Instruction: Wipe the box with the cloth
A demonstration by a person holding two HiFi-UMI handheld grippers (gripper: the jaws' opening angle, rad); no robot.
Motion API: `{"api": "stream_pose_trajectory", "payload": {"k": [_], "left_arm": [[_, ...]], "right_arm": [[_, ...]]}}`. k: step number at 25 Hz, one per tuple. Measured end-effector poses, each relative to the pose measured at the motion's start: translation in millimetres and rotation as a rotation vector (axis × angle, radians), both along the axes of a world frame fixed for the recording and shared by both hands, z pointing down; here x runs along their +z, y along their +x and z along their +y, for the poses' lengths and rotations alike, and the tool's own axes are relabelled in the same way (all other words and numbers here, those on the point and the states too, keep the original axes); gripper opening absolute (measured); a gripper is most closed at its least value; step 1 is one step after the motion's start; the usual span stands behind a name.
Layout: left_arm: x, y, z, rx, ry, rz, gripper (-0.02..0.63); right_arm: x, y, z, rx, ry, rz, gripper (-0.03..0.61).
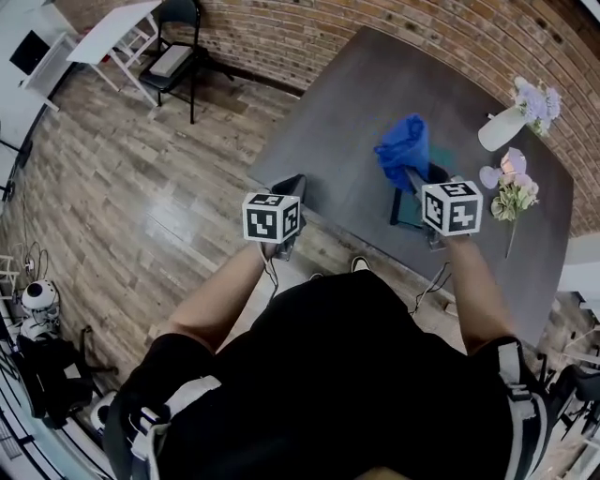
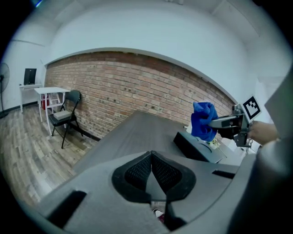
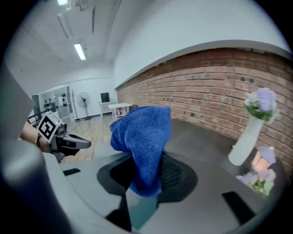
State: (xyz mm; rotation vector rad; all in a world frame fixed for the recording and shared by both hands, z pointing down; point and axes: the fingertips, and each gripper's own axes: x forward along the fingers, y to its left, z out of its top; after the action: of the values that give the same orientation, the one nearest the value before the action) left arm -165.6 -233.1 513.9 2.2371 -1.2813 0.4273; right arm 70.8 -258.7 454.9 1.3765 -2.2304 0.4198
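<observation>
A blue cloth [image 1: 404, 147] hangs bunched in my right gripper [image 1: 414, 178], which is shut on it above the dark box [image 1: 411, 210] on the grey table [image 1: 375, 112]. In the right gripper view the cloth [image 3: 143, 144] fills the space between the pads. The left gripper view shows the same cloth [image 2: 203, 120] held over the box [image 2: 198, 147]. My left gripper [image 1: 291, 192] sits at the table's near-left edge with its pads together and nothing between them, well left of the box; in its own view the gripper [image 2: 151, 161] is shut.
A white vase with purple flowers [image 1: 514, 117] and more small flowers [image 1: 514, 192] stand at the table's right side. A black chair [image 1: 173, 56] and a white table [image 1: 112, 33] are on the wooden floor at the far left. A brick wall [image 1: 356, 23] runs behind.
</observation>
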Motion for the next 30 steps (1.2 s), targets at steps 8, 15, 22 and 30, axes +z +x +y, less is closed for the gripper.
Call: {"api": "stream_pose_trajectory", "payload": {"k": [8, 15, 22, 30], "left_arm": [[5, 62, -4, 0.182, -0.001, 0.015, 0.009], [10, 70, 12, 0.193, -0.021, -0.002, 0.009], [4, 45, 30, 0.084, -0.012, -0.054, 0.009], [8, 113, 59, 0.123, 0.008, -0.078, 0.009]], "right_arm": [[16, 198, 54, 0.472, -0.054, 0.25, 0.124], [73, 86, 45, 0.214, -0.126, 0.223, 0.124], [23, -84, 55, -0.199, -0.001, -0.011, 0.123], [4, 122, 74, 0.14, 0.077, 0.13, 0.123]]}}
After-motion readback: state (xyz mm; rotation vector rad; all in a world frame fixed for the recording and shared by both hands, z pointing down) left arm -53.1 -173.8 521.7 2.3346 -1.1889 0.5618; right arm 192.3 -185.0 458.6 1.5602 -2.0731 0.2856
